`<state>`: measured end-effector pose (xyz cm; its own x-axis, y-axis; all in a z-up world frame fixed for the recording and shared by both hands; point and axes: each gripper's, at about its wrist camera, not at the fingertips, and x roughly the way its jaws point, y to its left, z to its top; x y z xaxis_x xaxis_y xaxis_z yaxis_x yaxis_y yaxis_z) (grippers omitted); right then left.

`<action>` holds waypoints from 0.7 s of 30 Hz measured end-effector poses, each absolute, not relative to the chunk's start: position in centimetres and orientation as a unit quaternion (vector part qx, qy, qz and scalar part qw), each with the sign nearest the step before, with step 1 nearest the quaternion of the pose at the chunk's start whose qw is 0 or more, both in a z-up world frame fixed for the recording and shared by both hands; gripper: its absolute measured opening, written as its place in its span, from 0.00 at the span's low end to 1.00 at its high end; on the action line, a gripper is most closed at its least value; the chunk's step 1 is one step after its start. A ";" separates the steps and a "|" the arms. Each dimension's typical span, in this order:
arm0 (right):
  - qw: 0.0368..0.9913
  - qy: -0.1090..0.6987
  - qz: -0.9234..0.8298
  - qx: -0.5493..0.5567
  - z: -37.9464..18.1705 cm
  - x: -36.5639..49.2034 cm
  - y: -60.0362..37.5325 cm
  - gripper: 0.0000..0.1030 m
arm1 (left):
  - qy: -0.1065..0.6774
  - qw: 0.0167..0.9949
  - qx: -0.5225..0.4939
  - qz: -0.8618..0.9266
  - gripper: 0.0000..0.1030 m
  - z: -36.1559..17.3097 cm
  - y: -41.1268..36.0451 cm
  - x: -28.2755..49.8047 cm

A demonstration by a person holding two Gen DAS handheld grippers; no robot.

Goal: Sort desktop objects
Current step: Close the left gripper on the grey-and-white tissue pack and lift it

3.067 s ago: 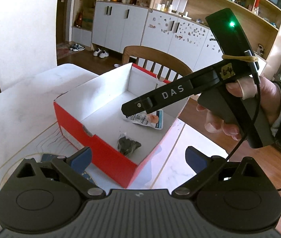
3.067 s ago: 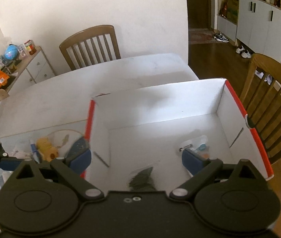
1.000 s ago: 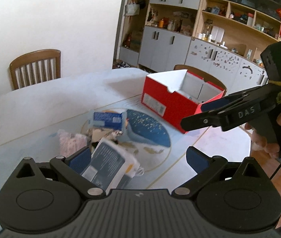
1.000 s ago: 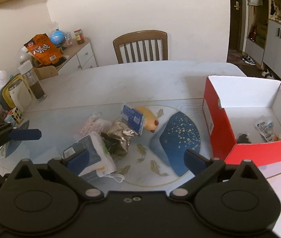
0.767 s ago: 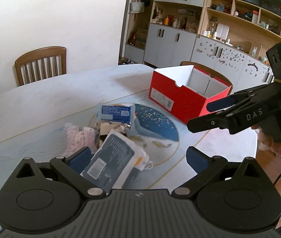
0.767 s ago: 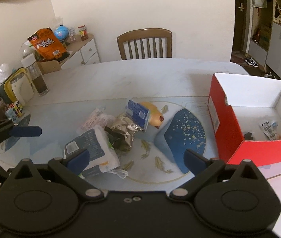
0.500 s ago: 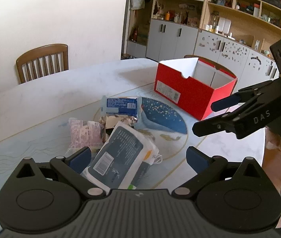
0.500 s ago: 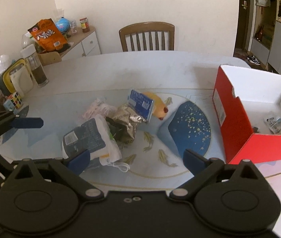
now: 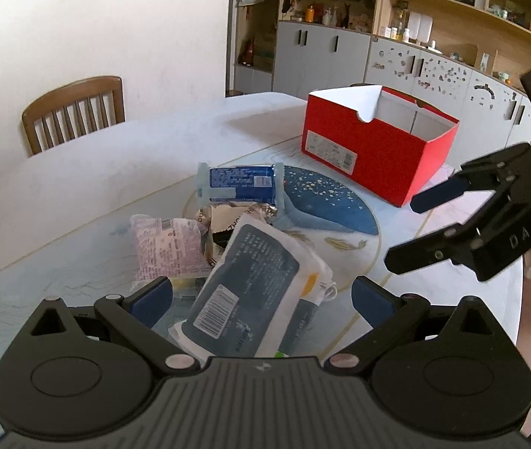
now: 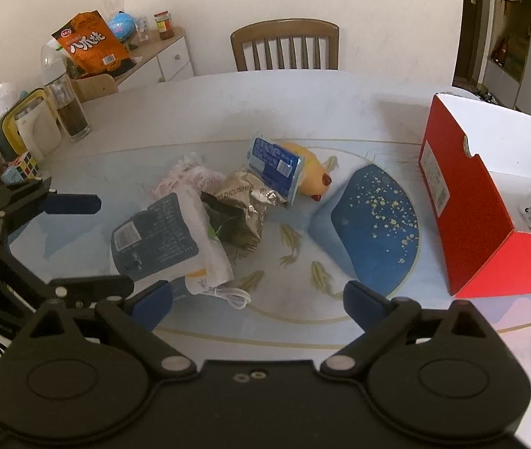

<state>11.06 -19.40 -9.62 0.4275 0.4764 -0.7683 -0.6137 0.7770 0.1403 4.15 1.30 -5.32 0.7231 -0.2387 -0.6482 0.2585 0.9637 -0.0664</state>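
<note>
Red box (image 10: 463, 220) at table's right; pile at centre, well apart from it. Nearest: white-and-navy soft pack (image 9: 250, 288), probably light, yielding, slick-filmed; best pinched across its narrow width near an end. Left gripper (image 9: 261, 295) spread wide, hovering over it; right gripper (image 10: 258, 299) likewise spread, holding nothing

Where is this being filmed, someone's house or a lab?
Most likely a home dining room. There is a big pale table with wooden chairs round it, wall shelves full of household bits above grey cupboards, and a sideboard holding snacks and jars.
</note>
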 end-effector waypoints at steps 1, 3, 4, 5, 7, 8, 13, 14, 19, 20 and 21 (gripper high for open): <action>0.840 0.426 0.325 -0.080 -9.8 11.1 -19.5 0.95 | 0.349 0.927 0.012 -0.134 0.99 -5.5 1.4 4.4; 0.839 0.429 0.323 -0.081 -10.2 11.3 -19.5 0.94 | 0.354 0.925 0.006 -0.134 0.99 -5.8 1.7 4.9; 0.839 0.431 0.323 -0.081 -10.4 11.3 -19.5 0.94 | 0.357 0.925 0.006 -0.133 0.99 -5.9 1.8 5.1; 0.838 0.432 0.322 -0.082 -10.6 11.3 -19.5 0.94 | 0.358 0.924 0.005 -0.133 0.99 -6.0 1.9 5.3; 0.836 0.433 0.326 -0.086 -11.0 11.3 -19.5 0.94 | 0.364 0.922 0.000 -0.133 0.99 -6.4 2.2 5.8; 0.835 0.433 0.328 -0.089 -11.2 11.2 -19.4 0.94 | 0.366 0.921 -0.002 -0.133 0.99 -6.5 2.3 6.1; 0.828 0.432 0.341 -0.102 -11.9 10.9 -18.8 0.94 | 0.375 0.917 -0.011 -0.135 0.99 -7.2 2.9 7.0; 0.828 0.432 0.342 -0.104 -12.0 10.8 -18.6 0.94 | 0.378 0.916 -0.013 -0.136 0.98 -7.3 3.0 7.2; 0.824 0.437 0.345 -0.107 -12.7 10.8 -18.0 0.93 | 0.388 0.910 -0.012 -0.144 0.93 -7.8 3.0 8.0; 0.823 0.437 0.346 -0.109 -12.8 10.8 -17.9 0.93 | 0.389 0.909 -0.011 -0.147 0.91 -7.9 2.9 8.2; 0.823 0.437 0.346 -0.111 -12.9 10.7 -17.7 0.93 | 0.391 0.908 -0.012 -0.151 0.89 -7.9 2.9 8.3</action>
<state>10.75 -17.73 -12.88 0.3788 0.4734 -0.7953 -0.6670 0.7353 0.1200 8.27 2.92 -7.95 0.6485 -0.2828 -0.7067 0.2643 0.9543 -0.1393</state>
